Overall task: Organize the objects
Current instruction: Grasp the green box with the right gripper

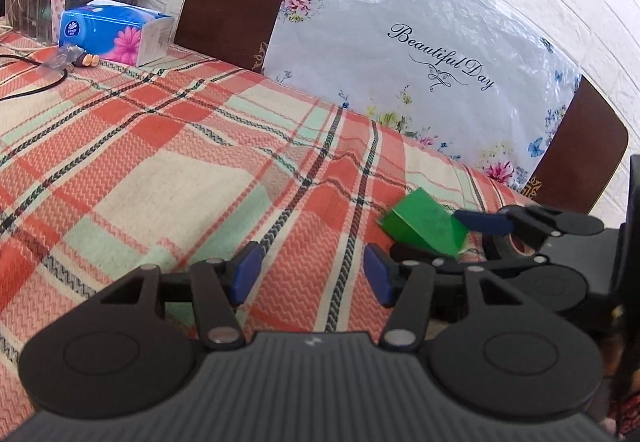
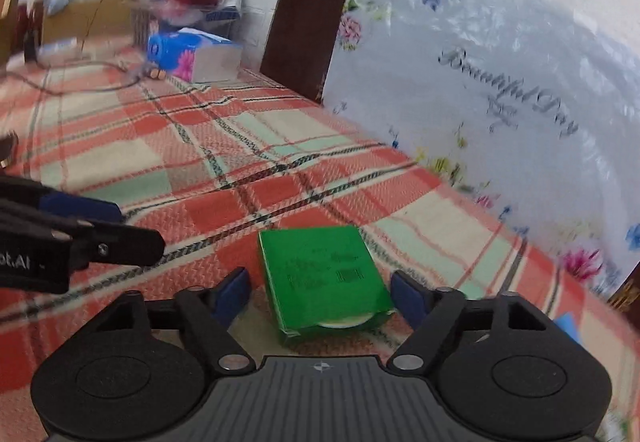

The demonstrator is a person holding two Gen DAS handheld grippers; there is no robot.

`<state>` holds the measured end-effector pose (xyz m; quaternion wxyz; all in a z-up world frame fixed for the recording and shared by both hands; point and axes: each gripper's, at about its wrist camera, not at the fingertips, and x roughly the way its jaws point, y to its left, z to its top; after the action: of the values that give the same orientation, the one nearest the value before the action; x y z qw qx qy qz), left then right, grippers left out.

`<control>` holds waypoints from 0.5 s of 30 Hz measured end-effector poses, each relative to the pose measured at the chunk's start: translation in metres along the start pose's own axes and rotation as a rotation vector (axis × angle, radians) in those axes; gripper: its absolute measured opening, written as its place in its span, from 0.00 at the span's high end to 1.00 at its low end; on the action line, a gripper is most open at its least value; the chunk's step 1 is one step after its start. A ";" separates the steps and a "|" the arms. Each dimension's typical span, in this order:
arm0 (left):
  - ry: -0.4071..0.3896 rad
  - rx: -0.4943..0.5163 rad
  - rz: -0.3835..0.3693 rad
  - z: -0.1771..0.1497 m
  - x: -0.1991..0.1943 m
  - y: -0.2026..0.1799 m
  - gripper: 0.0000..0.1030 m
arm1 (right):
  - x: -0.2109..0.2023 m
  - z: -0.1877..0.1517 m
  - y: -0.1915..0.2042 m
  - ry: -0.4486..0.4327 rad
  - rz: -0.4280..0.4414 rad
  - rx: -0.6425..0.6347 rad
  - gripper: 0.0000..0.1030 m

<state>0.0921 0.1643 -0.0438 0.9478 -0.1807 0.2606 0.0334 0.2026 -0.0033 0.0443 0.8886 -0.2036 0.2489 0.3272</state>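
A green box (image 2: 326, 274) lies on the plaid bedspread (image 2: 200, 146) between the right gripper's (image 2: 320, 292) spread fingers, its print blurred. At 3 o'clock, only the left wrist view shows a half-hidden tape roll (image 1: 505, 247); the left gripper (image 1: 310, 272) gapes empty.

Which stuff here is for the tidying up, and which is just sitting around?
For the tidying:
green box, lying between the open right gripper fingers
black tape roll beside it
left gripper, open over bare cloth

Just sitting around:
blue tissue box
floral pillow
black cable
plaid blanket
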 end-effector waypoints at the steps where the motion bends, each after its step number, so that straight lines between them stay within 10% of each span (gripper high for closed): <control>1: 0.000 0.003 0.001 0.000 0.000 0.000 0.43 | -0.004 0.000 0.001 0.003 -0.001 0.016 0.40; 15: 0.095 0.216 0.010 -0.014 -0.010 -0.051 0.35 | -0.161 -0.112 0.004 0.065 -0.195 0.163 0.40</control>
<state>0.0845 0.1121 -0.0333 0.9481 -0.0777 0.3084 0.0009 0.0583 -0.1363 0.0468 0.9212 -0.1644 0.2825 0.2109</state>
